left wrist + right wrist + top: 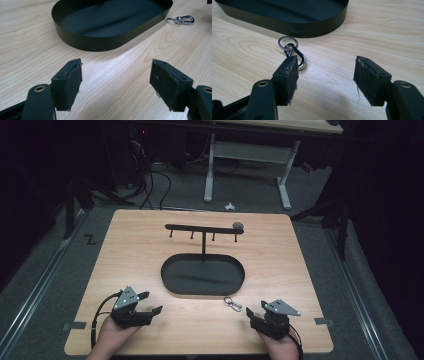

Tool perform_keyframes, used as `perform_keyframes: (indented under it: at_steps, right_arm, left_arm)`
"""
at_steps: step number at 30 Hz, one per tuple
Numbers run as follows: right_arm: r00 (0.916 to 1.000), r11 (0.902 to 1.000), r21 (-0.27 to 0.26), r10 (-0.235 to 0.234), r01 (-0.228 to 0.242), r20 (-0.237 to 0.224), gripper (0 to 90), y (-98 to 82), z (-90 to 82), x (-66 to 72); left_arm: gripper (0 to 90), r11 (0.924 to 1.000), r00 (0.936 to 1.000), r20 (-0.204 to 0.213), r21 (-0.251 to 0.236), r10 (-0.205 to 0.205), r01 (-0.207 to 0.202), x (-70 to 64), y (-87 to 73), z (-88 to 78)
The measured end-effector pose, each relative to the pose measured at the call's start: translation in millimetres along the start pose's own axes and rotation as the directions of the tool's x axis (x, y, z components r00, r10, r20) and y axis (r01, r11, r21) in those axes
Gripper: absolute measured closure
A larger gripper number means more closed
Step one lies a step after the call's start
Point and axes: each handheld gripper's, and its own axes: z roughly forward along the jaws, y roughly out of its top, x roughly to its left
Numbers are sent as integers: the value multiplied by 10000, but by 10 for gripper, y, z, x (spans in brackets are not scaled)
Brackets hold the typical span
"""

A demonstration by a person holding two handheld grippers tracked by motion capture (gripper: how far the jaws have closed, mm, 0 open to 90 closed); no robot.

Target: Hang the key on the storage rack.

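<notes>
At the near edge of a wooden table (150,235), we hold a gripper in each hand, forearms coming in from below. Our left hand (112,332) grips the left gripper (150,303), which points toward the table's middle with its jaws spread wide and nothing between them. Our right hand (280,342) holds the right gripper (256,307) at the near right, angled inward, its jaws likewise wide apart and empty.

Between and beyond the two grippers sits a black oval tray (170,282), empty inside. A thin black post rises from its far side and carries a crossbar rack (202,228) with short pegs hanging down; a small grey knob (238,225) rests at the bar's right end. On the floor beyond the table stand the white legs of a desk (210,175), with dark cables beside them.

A silver clip (232,303) with a ring lies flat on the wood, just outside the tray's near rim, toward its right end. It sits just left of and ahead of the right gripper. In the right gripper view the clip (295,53) lies just beyond the tip of the left-hand jaw, outside the gap. In the left gripper view the clip (183,19) lies well off to the upper right, beside the tray (100,41).
</notes>
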Motion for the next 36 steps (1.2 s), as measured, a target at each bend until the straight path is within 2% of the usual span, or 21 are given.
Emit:
perform_keyframes:
  at_steps: [8, 18, 24, 28, 31, 36]
  right_arm:
    - [9995, 9995, 81, -310, 311, -110, 363, 33, 24, 78]
    - [9986, 9989, 186, -430, 436, -304, 377, 49, 67, 153]
    - [9967, 9971, 200, -731, 738, -349, 386, 110, 136, 278]
    - [9947, 9953, 391, -868, 890, -543, 385, 136, 163, 344]
    - [9914, 9908, 649, -1149, 1189, -621, 408, 161, 191, 385]
    - [9904, 9850, 1175, -1191, 1267, -698, 461, 226, 236, 439]
  left_arm:
    - [264, 10000, 10000, -7, -23, -25, 25, 9, -1, 5]
    - [264, 10000, 10000, 36, -12, 8, -8, 4, 2, 11]
    - [264, 10000, 10000, 34, -30, 18, -18, 0, 8, 7]
    - [264, 10000, 10000, 28, -34, -4, 5, 7, 6, 0]
    - [264, 9999, 9999, 99, 101, 39, -40, 4, 6, 11]
    - [263, 9999, 9998, 125, 81, 145, -146, -6, 13, 8]
